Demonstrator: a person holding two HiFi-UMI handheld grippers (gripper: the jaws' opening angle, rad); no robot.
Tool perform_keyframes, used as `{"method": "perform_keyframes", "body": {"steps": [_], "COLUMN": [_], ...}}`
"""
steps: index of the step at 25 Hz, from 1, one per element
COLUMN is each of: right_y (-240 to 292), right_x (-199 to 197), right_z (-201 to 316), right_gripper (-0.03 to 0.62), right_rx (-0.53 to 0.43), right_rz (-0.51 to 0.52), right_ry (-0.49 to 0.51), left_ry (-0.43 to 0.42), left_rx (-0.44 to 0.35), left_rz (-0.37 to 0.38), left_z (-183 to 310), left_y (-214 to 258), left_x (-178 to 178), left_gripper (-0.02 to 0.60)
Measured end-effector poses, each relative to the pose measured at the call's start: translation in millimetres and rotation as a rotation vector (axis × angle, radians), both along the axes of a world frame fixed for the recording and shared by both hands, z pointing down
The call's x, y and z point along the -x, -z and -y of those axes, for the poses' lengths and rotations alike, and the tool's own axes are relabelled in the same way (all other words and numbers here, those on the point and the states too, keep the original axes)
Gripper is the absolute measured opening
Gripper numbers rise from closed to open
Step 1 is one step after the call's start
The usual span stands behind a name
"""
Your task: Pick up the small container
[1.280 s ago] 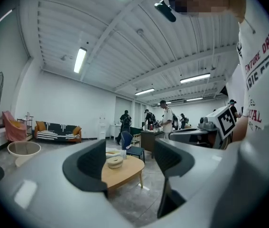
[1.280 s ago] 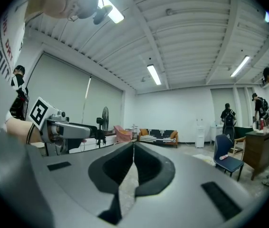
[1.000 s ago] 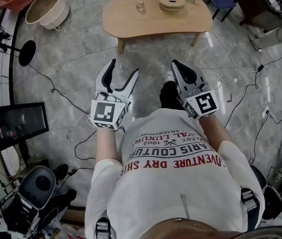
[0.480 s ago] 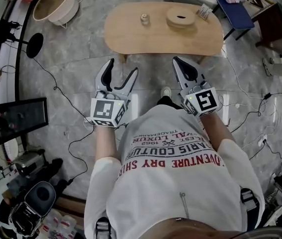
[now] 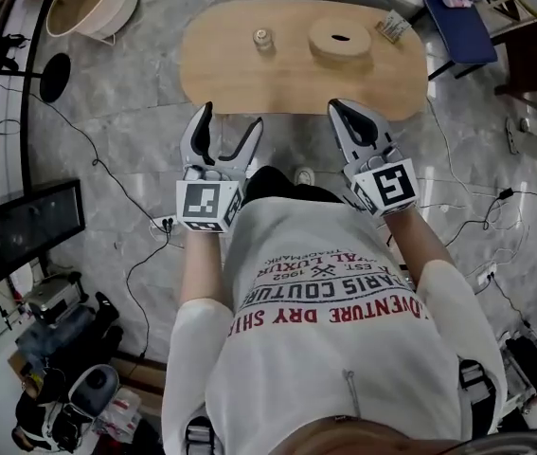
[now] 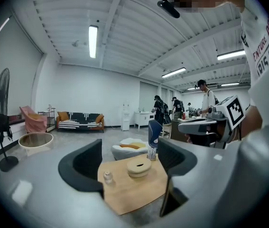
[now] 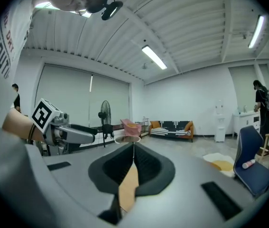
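Observation:
The small container (image 5: 262, 38), a little clear jar with a pale lid, stands on the low wooden table (image 5: 249, 79) towards its left end. In the left gripper view the jar (image 6: 107, 177) shows between the jaws but far ahead of them. My left gripper (image 5: 227, 124) hovers just short of the table's near edge. Its jaws are opening and hold nothing. My right gripper (image 5: 349, 112) is level with it to the right, shut and empty, its pads (image 7: 133, 163) meeting.
A round wooden lidded box (image 5: 340, 38) and a small card pack (image 5: 393, 28) also sit on the table. A basket (image 5: 88, 3) and fan base (image 5: 50, 76) stand at the left, a blue chair (image 5: 467, 8) at the right. Cables cross the floor.
The person has stepped forward, so the table now lies just beyond both grippers' tips. The left jaws stand a little wider. The right gripper stays shut.

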State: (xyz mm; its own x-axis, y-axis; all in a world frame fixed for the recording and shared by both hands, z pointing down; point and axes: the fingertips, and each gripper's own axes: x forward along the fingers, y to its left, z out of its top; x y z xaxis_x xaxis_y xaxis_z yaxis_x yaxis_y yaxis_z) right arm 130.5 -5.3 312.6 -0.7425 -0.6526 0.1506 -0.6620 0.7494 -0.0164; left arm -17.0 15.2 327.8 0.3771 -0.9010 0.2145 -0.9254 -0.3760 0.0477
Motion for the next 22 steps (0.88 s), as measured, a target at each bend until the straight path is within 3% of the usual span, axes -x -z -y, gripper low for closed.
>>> {"method": "perform_keyframes", "body": {"steps": [6,11,18,22], "right_y": [-40.6,-81.1,-160.2,-201.0], "right_x": [20.6,39.1,62.4,75.2], "right_z": [58.2,124.5,208.9,247.3], "right_gripper": [0.009,0.009,0.009,0.009], "right_rx": [0.036,0.094,0.192,0.223], "right_rz": [-0.052,-0.071,-0.126,-0.084], "right_ry": [0.024,-0.013,-0.054,-0.092], "left_ry": [-0.018,-0.008,-0.081,-0.106], "left_rx": [0.087,0.058,0.173,0.233], "left_rz": [-0.018,0.012,0.019,0.009], "left_z": [66.3,135.0,220.3,250.9], "left_y": [-71.9,-128.0,-225.5,-277.1], "left_x": [4.2,16.8,25.2,30.0], "left_gripper": [0.366,0.43,0.45,0.451]}}
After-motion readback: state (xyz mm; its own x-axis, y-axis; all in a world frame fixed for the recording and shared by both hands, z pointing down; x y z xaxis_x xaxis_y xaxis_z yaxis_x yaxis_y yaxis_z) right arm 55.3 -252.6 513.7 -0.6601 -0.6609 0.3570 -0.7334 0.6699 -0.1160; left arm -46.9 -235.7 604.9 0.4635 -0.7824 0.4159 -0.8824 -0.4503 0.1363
